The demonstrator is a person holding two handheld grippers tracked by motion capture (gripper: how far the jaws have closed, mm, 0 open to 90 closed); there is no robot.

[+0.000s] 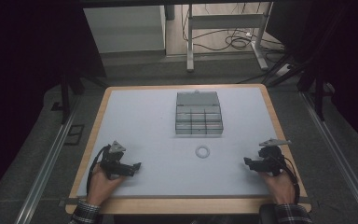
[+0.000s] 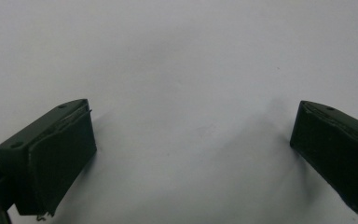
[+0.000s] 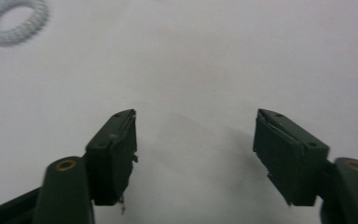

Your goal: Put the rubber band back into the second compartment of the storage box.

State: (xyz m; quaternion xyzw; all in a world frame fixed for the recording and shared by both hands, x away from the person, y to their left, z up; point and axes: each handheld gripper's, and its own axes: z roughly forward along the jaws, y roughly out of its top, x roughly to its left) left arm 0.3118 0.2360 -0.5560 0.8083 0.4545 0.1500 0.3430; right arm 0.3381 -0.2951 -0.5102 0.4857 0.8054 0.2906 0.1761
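On the near half of the surface (image 1: 135, 116), both my grippers rest low, one at each front corner, nothing in hand. Left gripper (image 1: 135, 166) has its jaws spread wide, bare surface between them in the left gripper view. Right gripper (image 1: 247, 161) is the same: jaws wide apart, empty.

Ring (image 1: 203, 151) (small, white, looks like a coiled hair tie) lies flat near the middle of the surface, between my two grippers and somewhat closer to the right one. In the right gripper view it sits at the top left corner (image 3: 14, 21), well off my jaw line. Compartment box (image 1: 199, 119) stands just beyond the ring, lid tipped back, cells open upward; I can't tell what's in them.

My read: this is the start, approach not yet begun. Likely job is ring into box. Next move calls for the right gripper to swing left and forward until the ring sits between the jaws, then come down flat enough to pinch a thin soft ring off the surface.

Room: open surface all round the ring, no clutter. Wooden edge runs close behind both hands, so keep travel forward. Box front wall is the only near obstacle.
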